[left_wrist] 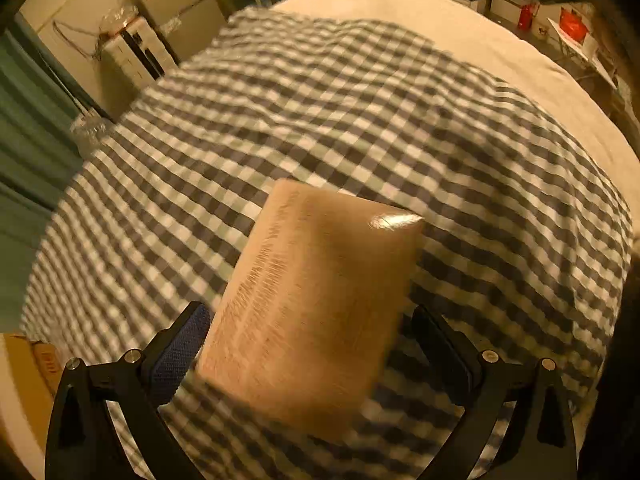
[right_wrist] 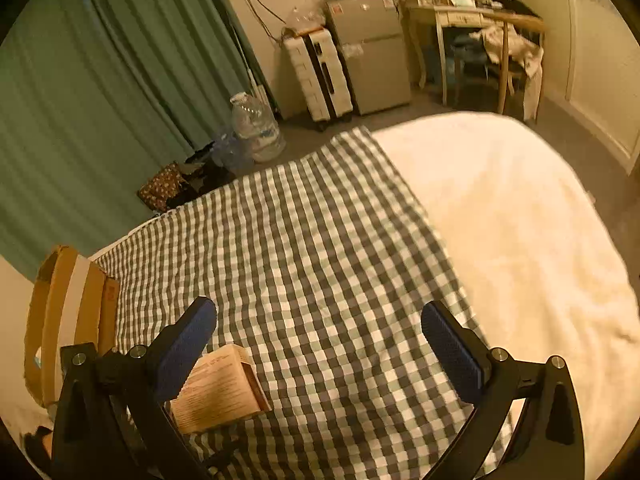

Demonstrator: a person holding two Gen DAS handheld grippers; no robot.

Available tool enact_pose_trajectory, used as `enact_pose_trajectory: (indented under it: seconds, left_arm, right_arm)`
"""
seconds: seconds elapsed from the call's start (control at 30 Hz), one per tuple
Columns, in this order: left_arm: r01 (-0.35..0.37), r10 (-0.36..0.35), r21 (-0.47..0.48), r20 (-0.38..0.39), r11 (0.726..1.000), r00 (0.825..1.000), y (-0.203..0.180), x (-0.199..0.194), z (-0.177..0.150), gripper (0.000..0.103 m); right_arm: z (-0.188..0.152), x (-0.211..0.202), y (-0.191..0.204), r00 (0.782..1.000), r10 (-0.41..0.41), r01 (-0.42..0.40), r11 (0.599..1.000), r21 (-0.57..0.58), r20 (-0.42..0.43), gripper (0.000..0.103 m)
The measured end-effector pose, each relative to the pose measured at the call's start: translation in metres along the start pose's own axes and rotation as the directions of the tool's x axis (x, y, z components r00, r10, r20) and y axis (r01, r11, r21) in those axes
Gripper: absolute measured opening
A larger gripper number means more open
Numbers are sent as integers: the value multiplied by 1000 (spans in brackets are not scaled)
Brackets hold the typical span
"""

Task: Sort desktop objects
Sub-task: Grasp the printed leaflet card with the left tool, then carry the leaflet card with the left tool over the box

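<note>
A tan cardboard box (left_wrist: pixel 316 304) with printed text sits between the fingers of my left gripper (left_wrist: pixel 316 340), which is shut on it above the grey-and-white checked cloth (left_wrist: pixel 360 120). The picture is blurred by motion. In the right wrist view the same box (right_wrist: pixel 220 392) shows at the lower left, just over the checked cloth (right_wrist: pixel 320 240). My right gripper (right_wrist: pixel 320 344) stands wide open over the cloth with nothing between its blue pads (right_wrist: pixel 452 352).
An open brown carton (right_wrist: pixel 68 320) stands at the cloth's left edge. White bedding (right_wrist: pixel 520 240) lies to the right. Beyond are a green curtain (right_wrist: pixel 100 100), a large water bottle (right_wrist: pixel 256 128), a white suitcase (right_wrist: pixel 320 76) and a desk with a chair (right_wrist: pixel 480 32).
</note>
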State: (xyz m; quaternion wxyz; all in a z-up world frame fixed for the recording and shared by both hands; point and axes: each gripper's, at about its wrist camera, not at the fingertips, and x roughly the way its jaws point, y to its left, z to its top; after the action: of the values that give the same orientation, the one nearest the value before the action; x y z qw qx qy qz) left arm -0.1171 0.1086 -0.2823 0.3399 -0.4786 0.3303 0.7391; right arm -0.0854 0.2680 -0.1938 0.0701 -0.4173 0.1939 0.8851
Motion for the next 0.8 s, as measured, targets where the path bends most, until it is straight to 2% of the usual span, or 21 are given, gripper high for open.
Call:
enact_pose_trajectory:
  seconds: [0.1,0.17,0.23,0.27,0.37,0.4,0.53,0.67,0.8]
  left_arm:
    - [30,-31,-57,-12,998,999,8,16,2,103]
    - [68,-68,-117,10,991,998,14,17,0,101]
    - [75,-71,-140,37,987,997,16,12,-3,88]
    - [80,-74,-149,41,986,996,17,9,-4,85]
    - [193,-180,-182,90,964,980,22,-10,-10,80]
    - [203,-184,-187,116,961,976,21,-21,-12,78]
    - [152,-117,-227,164,962,980,20,-62,-18,77]
    - [142,-71,-287,244,947,967,35,-109,-25,77]
    - [95,17,-337,315,937,949,44,-161,-37,77]
  right_arm:
    - [-3,15,-4,1000,-14,14,1000,-3,-27,103]
    - [-6,24,-3,998,-21,21,1000,2,-54,103]
    - [-8,29,-5,998,-17,18,1000,15,-65,103]
    - [-8,30,-7,998,-17,19,1000,24,-64,103]
    - [-9,31,-4,998,-31,32,999,28,-55,103]
    - [-11,31,-4,998,-40,41,999,20,-51,103]
    - [-15,25,2,995,-93,93,995,-28,-19,103]
    - [-13,-4,6,995,-86,87,996,-31,51,103]
    - [-10,-39,16,990,-85,90,995,-37,111,103]
